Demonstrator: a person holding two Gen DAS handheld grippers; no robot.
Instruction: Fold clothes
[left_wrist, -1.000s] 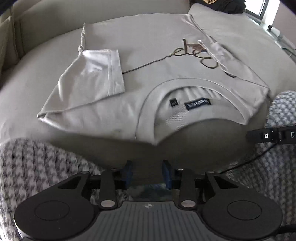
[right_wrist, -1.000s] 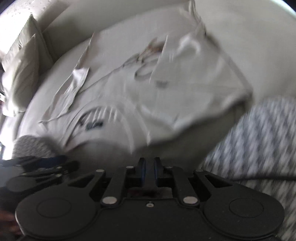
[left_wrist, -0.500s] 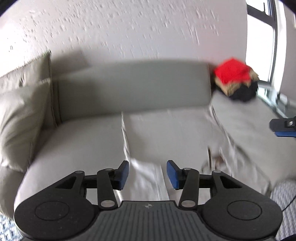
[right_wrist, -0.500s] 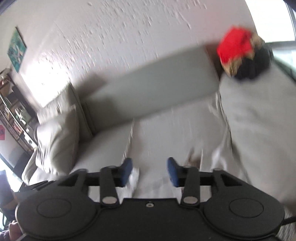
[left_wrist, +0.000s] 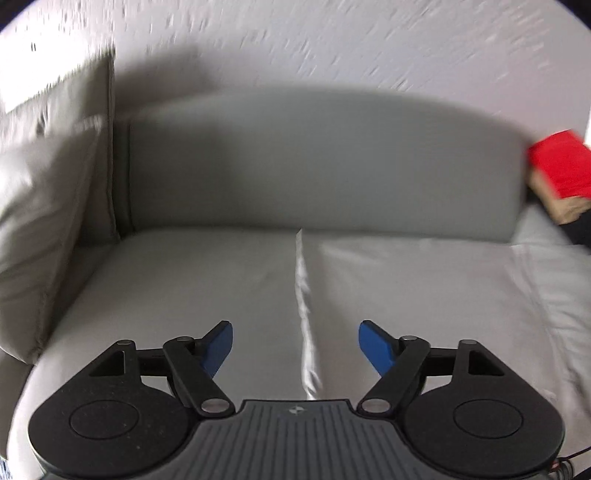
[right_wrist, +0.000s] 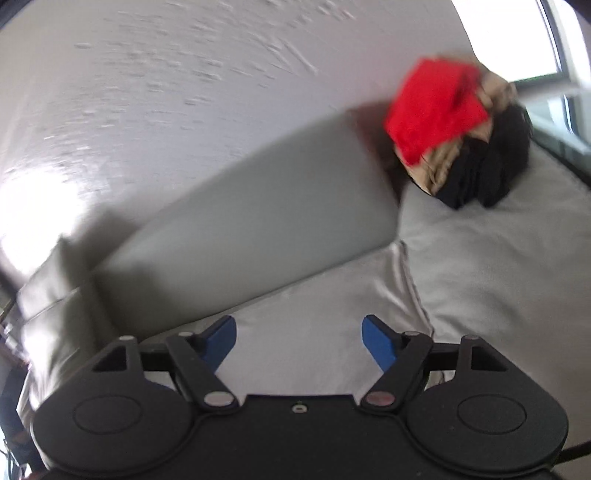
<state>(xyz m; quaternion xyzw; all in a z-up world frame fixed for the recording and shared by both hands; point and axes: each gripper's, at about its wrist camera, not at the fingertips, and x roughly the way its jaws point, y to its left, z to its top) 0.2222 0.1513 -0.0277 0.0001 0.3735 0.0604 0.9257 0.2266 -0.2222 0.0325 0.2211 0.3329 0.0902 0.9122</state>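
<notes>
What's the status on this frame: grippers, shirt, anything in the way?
Left gripper open, empty. Right gripper open, empty. Grey shirt flat on the sofa ahead, fold state unclear. Clothes pile off right, nothing blocking.

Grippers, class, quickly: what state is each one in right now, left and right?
Left gripper: open, holding nothing, above the grey shirt on the sofa.
Right gripper: open, holding nothing.

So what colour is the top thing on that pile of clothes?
Bright red: the folded red garment tops the pile, clearest in the right wrist view.
</notes>
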